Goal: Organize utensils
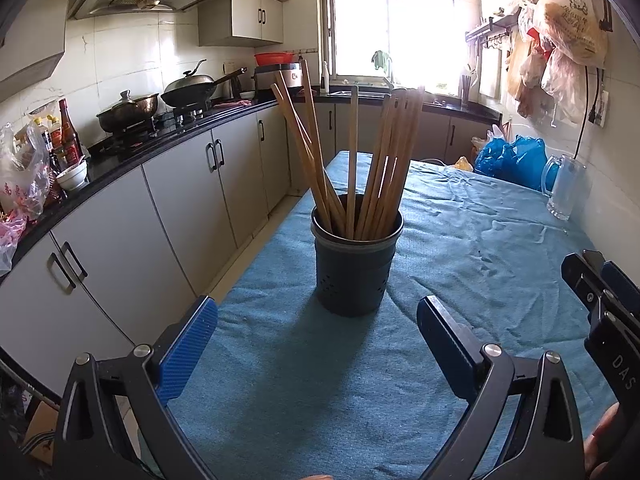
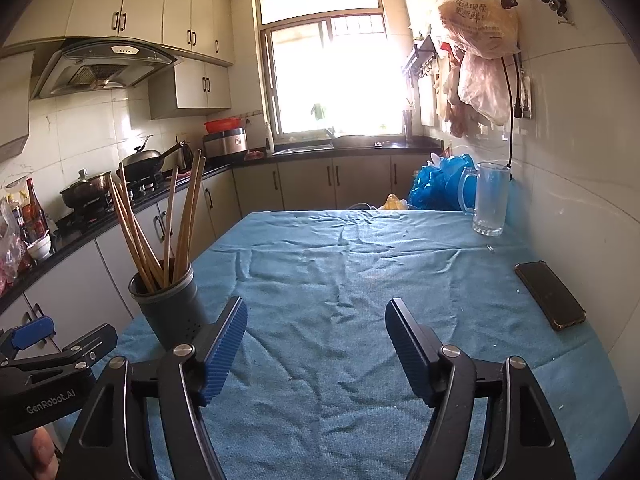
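Note:
A dark grey perforated utensil cup stands upright on the blue tablecloth. It holds several wooden chopsticks that fan out upward. My left gripper is open and empty, just short of the cup, with the cup centred ahead of its fingers. In the right wrist view the cup with its chopsticks stands to the left. My right gripper is open and empty over bare cloth. The right gripper also shows at the right edge of the left wrist view.
A black phone lies on the cloth at the right. A glass mug and blue plastic bags sit at the table's far right. The kitchen counter with pots runs along the left. Bags hang on the right wall.

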The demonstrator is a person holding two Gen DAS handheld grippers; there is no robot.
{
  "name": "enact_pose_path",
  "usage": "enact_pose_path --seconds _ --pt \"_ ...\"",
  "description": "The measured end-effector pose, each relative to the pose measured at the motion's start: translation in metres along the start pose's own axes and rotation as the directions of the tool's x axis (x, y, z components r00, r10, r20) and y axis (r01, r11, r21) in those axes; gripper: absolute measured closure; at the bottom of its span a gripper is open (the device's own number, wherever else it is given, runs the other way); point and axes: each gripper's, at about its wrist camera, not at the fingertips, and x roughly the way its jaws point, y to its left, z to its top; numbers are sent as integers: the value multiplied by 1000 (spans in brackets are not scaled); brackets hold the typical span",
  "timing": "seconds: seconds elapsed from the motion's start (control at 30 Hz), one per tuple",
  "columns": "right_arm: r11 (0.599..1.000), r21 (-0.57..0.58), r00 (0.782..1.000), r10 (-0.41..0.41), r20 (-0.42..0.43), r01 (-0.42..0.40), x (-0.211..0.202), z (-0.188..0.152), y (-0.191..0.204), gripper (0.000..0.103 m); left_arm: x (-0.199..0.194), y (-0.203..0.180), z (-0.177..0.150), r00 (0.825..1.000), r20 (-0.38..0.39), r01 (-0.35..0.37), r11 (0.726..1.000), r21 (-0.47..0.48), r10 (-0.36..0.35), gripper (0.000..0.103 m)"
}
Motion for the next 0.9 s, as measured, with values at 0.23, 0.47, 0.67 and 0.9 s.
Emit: enact_pose_path --seconds 0.23,0.47,0.67,0.9 --pt "1000 -8 1000 0 0 0 -1 -1 2 26 1 1 -1 1000 -1 5 1000 -4 -5 4" --pt "1000 -7 1000 -2 3 2 -1 -1 2 26 1 0 -1 1000 -1 5 1000 -4 -5 4" --pt "1000 -18 1000 -2 11 2 -2 -2 4 25 0 0 -2 1000 -3 6 1000 -6 -6 4" --pt "1000 -27 1000 -2 16 3 -3 -3 7 24 0 1 -2 1000 -2 9 1000 -9 -10 4"
